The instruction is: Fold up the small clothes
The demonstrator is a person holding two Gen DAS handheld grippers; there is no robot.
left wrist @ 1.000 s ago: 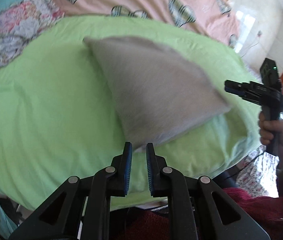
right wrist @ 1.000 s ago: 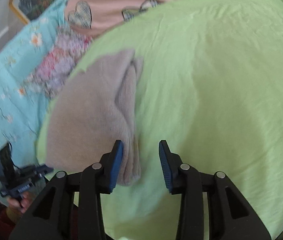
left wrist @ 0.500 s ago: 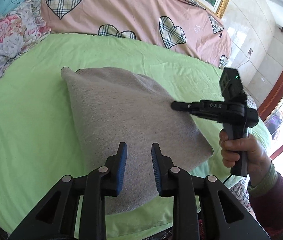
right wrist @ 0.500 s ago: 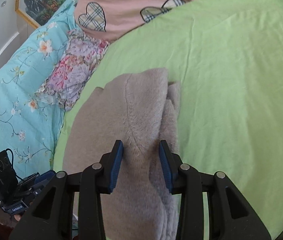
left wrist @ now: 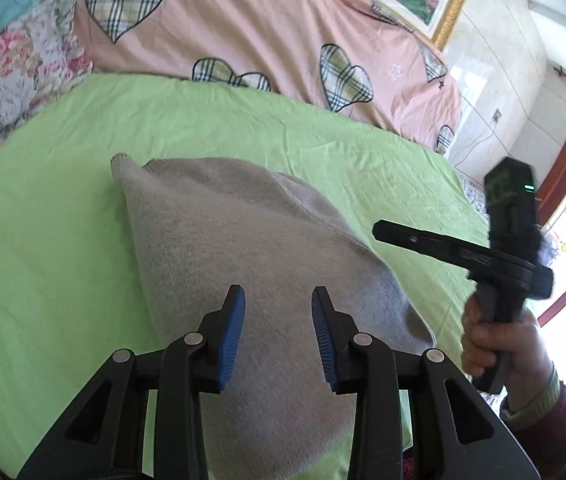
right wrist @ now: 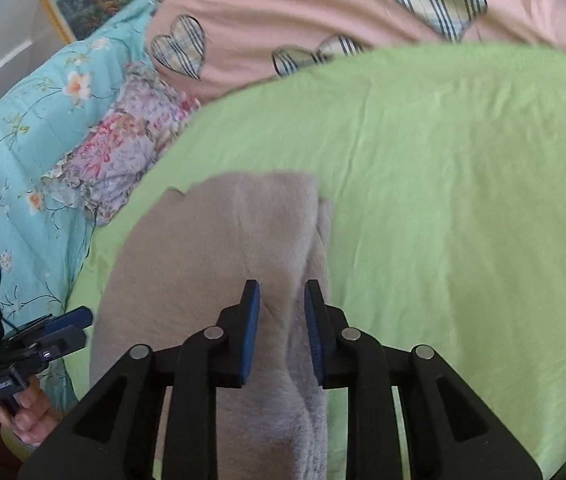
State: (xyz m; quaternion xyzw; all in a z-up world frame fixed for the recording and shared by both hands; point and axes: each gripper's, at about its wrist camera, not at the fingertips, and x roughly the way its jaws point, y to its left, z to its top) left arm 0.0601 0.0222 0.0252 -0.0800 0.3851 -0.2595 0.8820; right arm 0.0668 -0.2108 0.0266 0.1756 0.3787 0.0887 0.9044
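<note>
Fingers: our left gripper (left wrist: 278, 330) opened wider since half-second ago, empty over grey garment (left wrist: 243, 264); right gripper (right wrist: 281, 326) narrowed around its fold, not clamped

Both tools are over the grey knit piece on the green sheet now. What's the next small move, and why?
Probably lower the right tool and close it on the raised ridge of the grey knit garment. Its jaws are open, straddling that thick doubled edge, so a grip there looks ready. The left tool is open too, above the middle of the cloth, holding nothing. The garment lies part-folded on the green sheet.
</note>
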